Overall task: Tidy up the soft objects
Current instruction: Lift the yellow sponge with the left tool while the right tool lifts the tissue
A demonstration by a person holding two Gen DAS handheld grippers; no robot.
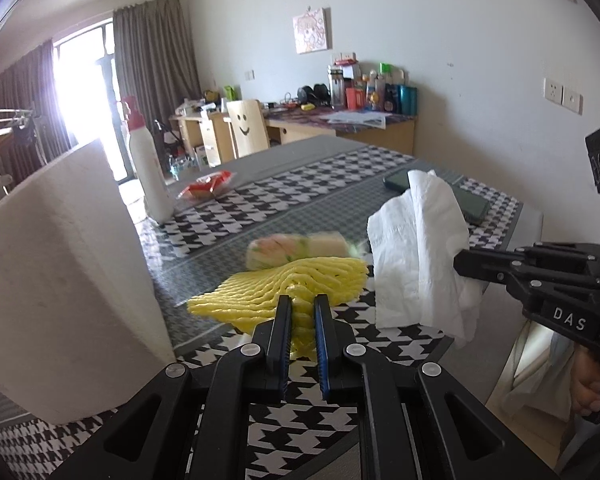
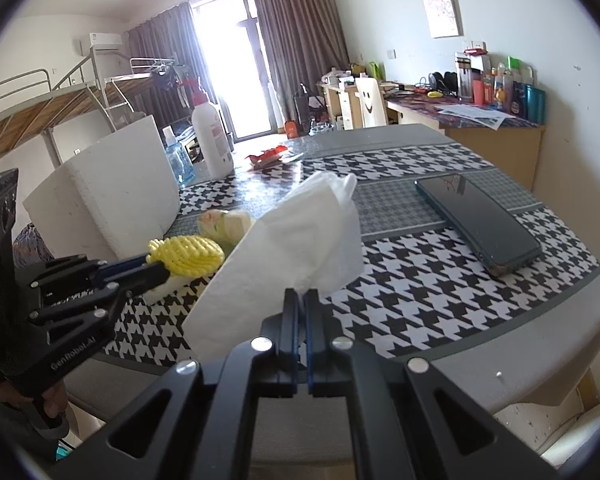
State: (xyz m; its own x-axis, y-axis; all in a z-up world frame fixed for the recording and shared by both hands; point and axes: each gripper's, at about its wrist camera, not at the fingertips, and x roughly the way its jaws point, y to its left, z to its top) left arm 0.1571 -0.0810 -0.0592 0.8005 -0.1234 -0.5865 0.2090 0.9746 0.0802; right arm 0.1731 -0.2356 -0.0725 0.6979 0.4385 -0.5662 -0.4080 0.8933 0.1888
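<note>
At lower centre of its own view, the left gripper pinches the yellow foam fruit net; the right gripper clamps a white tissue at centre frame. Both soft things crush easily, so each lift should go slowly and clear of the table.

A dark phone lies flat on the houndstooth tablecloth, toward the right side of the table. At the far left of the table a tall white bottle with a red pump top stands upright, and a blue-tinted bottle stands just left of it. A red wrapper lies at the far end. Beyond the table stands a pale chair with a smiley face on its back, before a wooden desk crowded with bottles and boxes. Grey curtains flank a bright window. A small picture hangs on the wall.
</note>
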